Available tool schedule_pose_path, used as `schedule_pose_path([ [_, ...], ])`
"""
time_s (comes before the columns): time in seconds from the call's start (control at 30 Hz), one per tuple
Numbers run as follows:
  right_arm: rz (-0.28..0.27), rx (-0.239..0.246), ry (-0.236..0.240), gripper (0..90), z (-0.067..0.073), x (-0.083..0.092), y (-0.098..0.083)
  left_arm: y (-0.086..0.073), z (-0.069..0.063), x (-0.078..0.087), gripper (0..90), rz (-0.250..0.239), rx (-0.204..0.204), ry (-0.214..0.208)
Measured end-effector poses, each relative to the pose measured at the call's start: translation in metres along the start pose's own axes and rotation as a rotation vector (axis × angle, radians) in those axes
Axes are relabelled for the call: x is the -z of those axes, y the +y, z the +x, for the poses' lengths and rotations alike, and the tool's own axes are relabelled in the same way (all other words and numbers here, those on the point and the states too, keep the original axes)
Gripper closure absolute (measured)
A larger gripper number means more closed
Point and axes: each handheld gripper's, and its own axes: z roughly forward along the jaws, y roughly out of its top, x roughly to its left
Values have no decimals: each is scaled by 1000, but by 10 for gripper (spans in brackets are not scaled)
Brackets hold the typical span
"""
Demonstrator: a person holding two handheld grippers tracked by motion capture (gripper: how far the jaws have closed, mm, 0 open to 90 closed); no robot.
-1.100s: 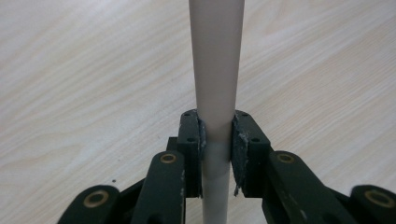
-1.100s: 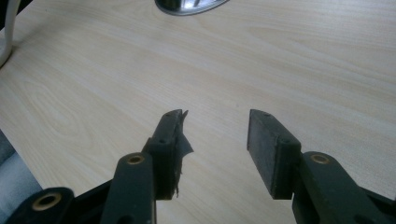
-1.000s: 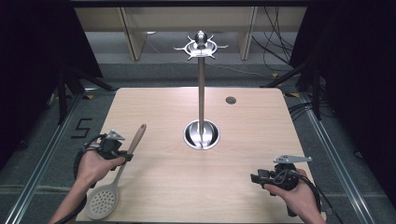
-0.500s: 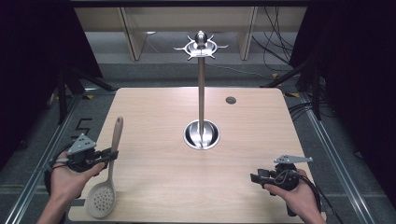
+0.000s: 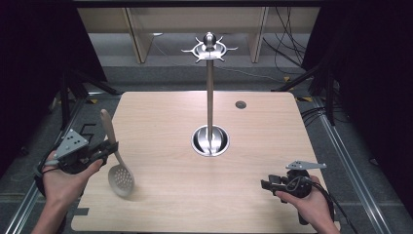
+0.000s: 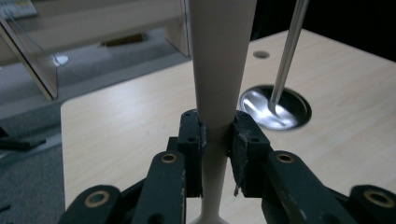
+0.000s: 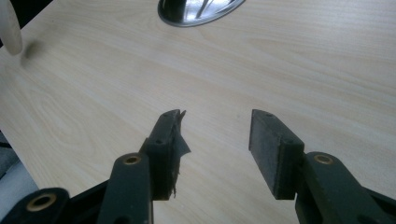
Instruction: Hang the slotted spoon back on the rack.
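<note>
Seen from the high view, the left tool [image 5: 104, 150] sits at the left edge of the table [image 5: 272, 141] and grips a slotted spoon [image 5: 115, 161] by its pale handle. The handle points up and away from the person, and the perforated head hangs low over the wood near the left front corner, casting a shadow beneath it. Whether the head touches the surface cannot be told from this height. The left gripper view settles the grip: both black pads [image 6: 243, 140] press on the narrow neck of the handle [image 6: 219, 70], which rises straight out of the top of that view. It also shows the shiny round base of the utensil stand [image 6: 275, 107] just beyond, with its thin pole slanting up.

From above, that utensil stand [image 5: 210, 97] stands at the middle of the table, its hooked crown high over the far edge. A small round hole [image 5: 240, 104] lies in the wood toward the far right corner.

Over the right front corner, the right tool [image 5: 267, 184] rests in the person's hand. Its own view shows the right tool [image 7: 215, 140] with jaws standing wide apart over bare wood, nothing between them, and the stand's base at the top edge.
</note>
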Motion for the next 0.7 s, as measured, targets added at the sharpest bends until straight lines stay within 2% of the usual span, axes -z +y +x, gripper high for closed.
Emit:
schedule_pose_path([
  [0.03,5,3,-11,542,1,0,0,3,-2,-1,747,-10,-5,-4],
  [0.07,2,7,5,541,1,-1,0,5,-3,-1,746,-6,-10,-6],
  [0.1,4,8,5,541,1,-1,0,7,-5,-2,747,-23,-12,-10],
  [0.17,4,5,13,541,-1,-2,0,10,-8,-6,746,-20,-15,-19],
  [0.2,2,-16,12,541,1,-2,0,11,-9,-8,747,-24,-18,-25],
  [0.23,-6,14,-1,541,-1,-2,0,12,-11,-11,746,-20,-20,-30],
  [0.27,13,-34,15,541,1,0,0,13,-12,-13,746,-25,-22,-33],
  [0.3,-12,-24,18,541,0,-1,0,13,-14,-15,746,-25,-23,-36],
  [0.33,-9,-16,5,541,0,1,1,14,-15,-17,746,-21,-28,-39],
  [0.37,-23,-27,20,541,0,0,1,15,-16,-19,746,-17,-32,-42],
  [0.4,-21,-16,-2,541,-1,2,2,16,-18,-21,746,-20,-34,-46],
  [0.47,-50,-20,-1,541,-1,3,2,19,-22,-23,746,-17,-43,-59],
  [0.5,-70,-10,3,541,-2,3,3,21,-24,-24,746,-22,-45,-62],
  [0.53,-69,14,-7,538,-3,4,4,23,-25,-24,746,-26,-49,-64],
  [0.57,-95,32,-31,535,-3,6,5,25,-27,-25,746,-30,-52,-66],
  [0.6,-106,18,-17,531,-2,5,4,28,-29,-26,746,-33,-55,-69],
  [0.63,-104,-5,-25,527,0,7,3,30,-31,-26,746,-35,-59,-72],
  [0.67,-109,31,-39,524,-3,8,3,32,-33,-27,746,-41,-64,-73],
  [0.7,-102,-26,-28,522,1,9,2,35,-35,-28,746,-46,-77,-70],
])
